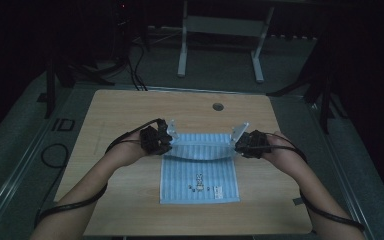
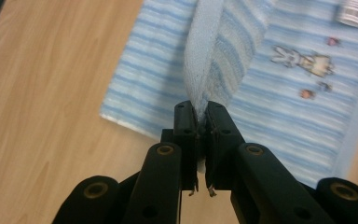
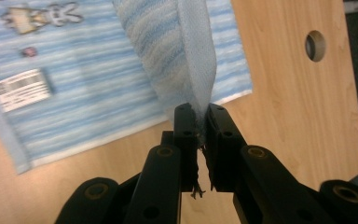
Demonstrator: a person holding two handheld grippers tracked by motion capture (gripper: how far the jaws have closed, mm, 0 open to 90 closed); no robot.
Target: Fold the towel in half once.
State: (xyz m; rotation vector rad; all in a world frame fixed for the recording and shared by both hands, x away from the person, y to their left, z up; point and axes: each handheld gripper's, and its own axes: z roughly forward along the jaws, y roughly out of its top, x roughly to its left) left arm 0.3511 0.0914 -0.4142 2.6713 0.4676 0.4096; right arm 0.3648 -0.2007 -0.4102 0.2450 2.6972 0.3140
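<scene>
Towel [image 1: 200, 172]: a pale blue striped cloth with a small cartoon print and a sewn label, lying in the middle of the wooden table [image 1: 130, 115] in front of the person. Its near part rests flat on the wood. Its far edge is raised off the table and strung between the two grippers, sagging a little in the middle, so the cloth is partway through a fold from back to front. I judge the fold as roughly half done: both far corners are picked up and lifted over the flat part, but the raised edge has not yet come down onto the near edge, and nothing is smoothed or released.

The left gripper [image 1: 166, 142] holds the far left corner. In the left gripper view its jaws are pressed together on a bunched strip of towel [image 2: 214, 51] that rises from between them, with the printed figures on the flat cloth beyond. The right gripper [image 1: 241, 143] holds the far right corner. In the right gripper view the jaws are likewise clamped tight on a gathered fold of towel [image 3: 177, 51], above the label [image 3: 21, 88] and near the round hole [image 3: 315, 45] in the tabletop.

What is left, as I read it: carry the held edge toward the person, lay it on the near edge with corners matched, then let go.
</scene>
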